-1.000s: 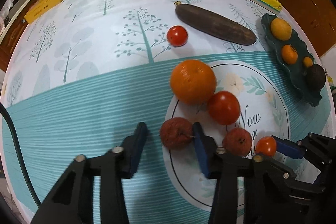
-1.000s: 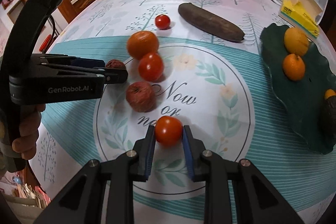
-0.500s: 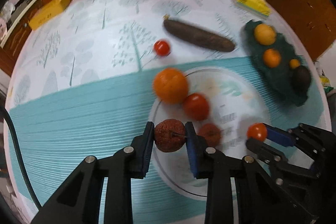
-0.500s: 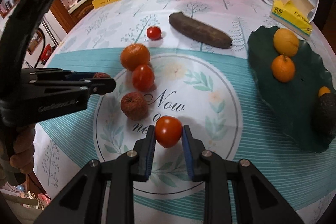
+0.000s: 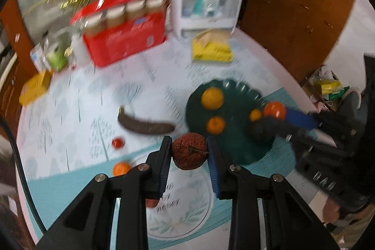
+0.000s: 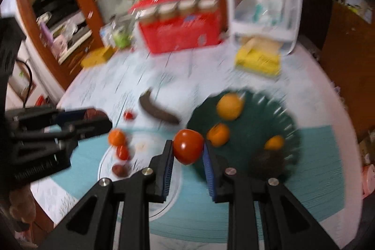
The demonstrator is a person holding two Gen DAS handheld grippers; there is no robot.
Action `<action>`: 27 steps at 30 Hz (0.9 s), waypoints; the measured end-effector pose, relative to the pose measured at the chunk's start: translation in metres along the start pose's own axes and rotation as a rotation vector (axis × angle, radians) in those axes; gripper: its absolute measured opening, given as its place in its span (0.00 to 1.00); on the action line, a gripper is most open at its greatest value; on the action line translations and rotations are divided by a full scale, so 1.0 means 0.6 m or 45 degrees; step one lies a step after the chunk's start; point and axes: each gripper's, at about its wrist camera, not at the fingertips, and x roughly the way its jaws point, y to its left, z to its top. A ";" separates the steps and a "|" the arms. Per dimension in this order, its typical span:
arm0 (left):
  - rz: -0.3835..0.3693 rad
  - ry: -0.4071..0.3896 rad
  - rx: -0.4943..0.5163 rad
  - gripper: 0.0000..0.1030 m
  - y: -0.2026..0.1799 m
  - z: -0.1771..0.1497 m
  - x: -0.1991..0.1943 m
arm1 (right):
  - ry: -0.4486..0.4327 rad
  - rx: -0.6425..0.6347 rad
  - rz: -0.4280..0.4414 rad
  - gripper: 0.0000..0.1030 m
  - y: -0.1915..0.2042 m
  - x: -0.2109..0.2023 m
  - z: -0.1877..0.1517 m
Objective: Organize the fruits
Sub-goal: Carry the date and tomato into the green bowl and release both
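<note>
My left gripper [image 5: 189,152] is shut on a wrinkled dark red fruit [image 5: 189,151] and holds it high above the table, short of the dark green plate [image 5: 236,139]. My right gripper [image 6: 188,149] is shut on a red tomato [image 6: 188,146], raised near the green plate's [image 6: 255,123] left edge. The plate holds a yellow fruit [image 6: 229,107], two oranges [image 6: 218,134] and a dark avocado [image 6: 269,159]. An orange [image 6: 116,137], a tomato [image 6: 122,152] and another wrinkled fruit [image 6: 119,170] lie on the cloth at left.
A long dark brown fruit [image 5: 145,124] and a small tomato [image 5: 117,143] lie on the tree-print cloth. A red box [image 5: 124,36], a white container [image 5: 206,4], a yellow tissue pack [image 5: 212,49] and bottles stand at the table's back.
Both grippers have lifted their fruits well above the table and swung toward the green plate. The views are blurred from the motion.
</note>
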 end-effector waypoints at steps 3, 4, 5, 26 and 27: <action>0.019 -0.029 0.048 0.27 -0.037 0.039 -0.017 | -0.085 0.017 -0.062 0.24 -0.032 -0.050 0.044; 0.022 -0.035 0.059 0.27 -0.046 0.049 -0.019 | -0.112 0.022 -0.083 0.24 -0.043 -0.065 0.057; 0.025 -0.040 0.069 0.27 -0.058 0.063 -0.021 | -0.132 0.027 -0.100 0.24 -0.051 -0.075 0.069; -0.069 0.294 -0.017 0.27 -0.096 0.044 0.246 | 0.101 0.199 -0.152 0.25 -0.184 0.108 0.075; -0.076 0.309 -0.017 0.27 -0.094 0.035 0.263 | 0.124 0.208 -0.141 0.25 -0.186 0.127 0.067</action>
